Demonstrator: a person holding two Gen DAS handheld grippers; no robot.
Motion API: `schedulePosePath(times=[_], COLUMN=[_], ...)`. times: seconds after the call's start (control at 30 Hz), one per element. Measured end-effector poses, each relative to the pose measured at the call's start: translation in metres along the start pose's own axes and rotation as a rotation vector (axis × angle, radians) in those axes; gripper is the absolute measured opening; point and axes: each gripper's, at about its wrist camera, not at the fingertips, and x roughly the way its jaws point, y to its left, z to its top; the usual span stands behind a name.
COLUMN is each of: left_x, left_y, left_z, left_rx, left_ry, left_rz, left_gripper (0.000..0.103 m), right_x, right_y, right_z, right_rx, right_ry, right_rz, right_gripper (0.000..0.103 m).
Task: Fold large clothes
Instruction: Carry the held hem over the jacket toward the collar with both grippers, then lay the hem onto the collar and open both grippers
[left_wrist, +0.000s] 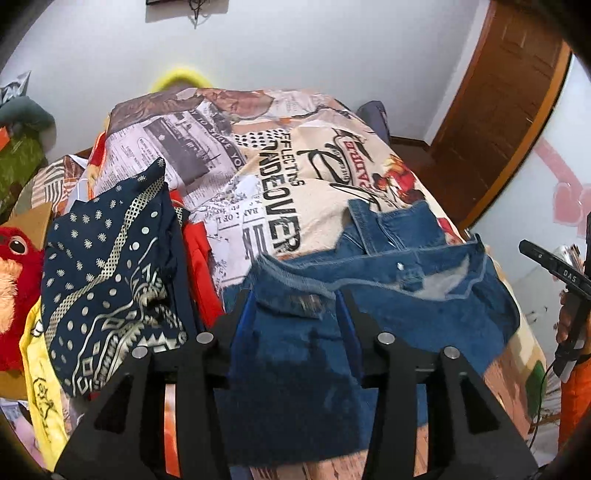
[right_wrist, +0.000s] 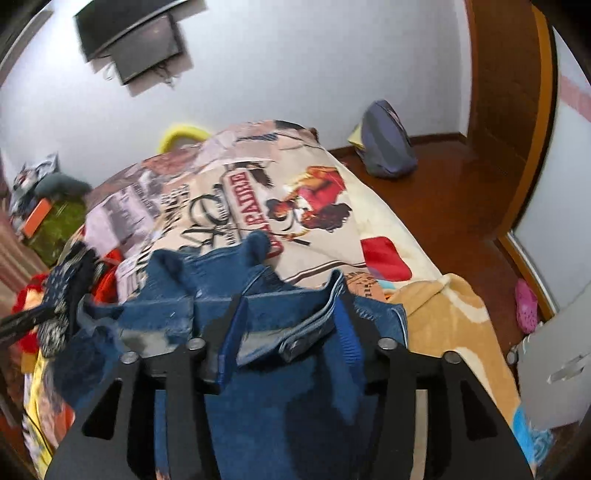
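A pair of blue denim jeans (left_wrist: 424, 295) lies crumpled on the printed bedspread (left_wrist: 288, 166), waistband and button facing up. My left gripper (left_wrist: 295, 306) stands open over its near edge, with a flap of denim lying loose between the fingers. In the right wrist view the same jeans (right_wrist: 177, 295) bunch up on the bedspread (right_wrist: 314, 221). My right gripper (right_wrist: 291, 325) is open too, and the buttoned waistband sits between its blue pads (right_wrist: 232, 332) without being squeezed. The other gripper shows at the right edge of the left wrist view and at the left edge of the right wrist view.
A navy patterned cloth (left_wrist: 110, 277), an orange garment (left_wrist: 199, 266), a yellow garment (left_wrist: 37, 387) and a red plush toy (left_wrist: 14, 266) crowd the bed's left side. A tan blanket (right_wrist: 450, 325) lies at the right. A grey backpack (right_wrist: 388, 147) and a pink shoe (right_wrist: 526, 306) sit on the wooden floor.
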Motion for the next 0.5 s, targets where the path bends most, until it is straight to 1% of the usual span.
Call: schedulePosePath(times=[0.03, 0.07, 0.13, 0.17, 0.2, 0.3, 0.37, 0.5], left_x=[-0.003, -0.004, -0.001, 0.004, 0.010, 0.029, 0.044, 0.066], left_y=[-0.003, -0.007, -0.013, -0.016, -0.018, -0.028, -0.034, -0.053], left_z=[-0.004, -0.009, -0.018, -0.023, -0.028, -0.042, -0.047, -0.047], left_rx=[0.011, 0.025, 0.043, 0.050, 0.055, 0.069, 0.069, 0.102], left_ry=[0.004, 0.011, 0.036, 0.062, 0.085, 0.153, 0.196, 0.232], left_rz=[0.001, -0.001, -0.011, -0.015, -0.018, -0.027, -0.051, -0.075], left_gripper=[0.047, 0.048, 0.048, 0.048, 0.048, 0.048, 0.048, 0.048], right_x=[-0.003, -0.008, -0.007, -0.006, -0.004, 0.010, 0.024, 0.048], right_y=[0.003, 0.009, 0.014, 0.019, 0.021, 0.029, 0.033, 0.042], right_z=[-0.003, -0.009, -0.017, -0.024, -0.029, -0.047, -0.059, -0.073], right_rx=[-0.017, -0.047, -0.087, -0.112, -0.127, -0.172, -0.183, -0.195], right_ry=[-0.001, 0.003, 0.022, 0.038, 0.053, 0.124, 0.173, 0.249], right_rz=[-0.001, -0.003, -0.006, -0.007, -0.010, 0.006, 0.013, 0.033], right_gripper=[0.059, 0.062, 0.077, 0.079, 0.081, 0.081, 0.081, 0.081])
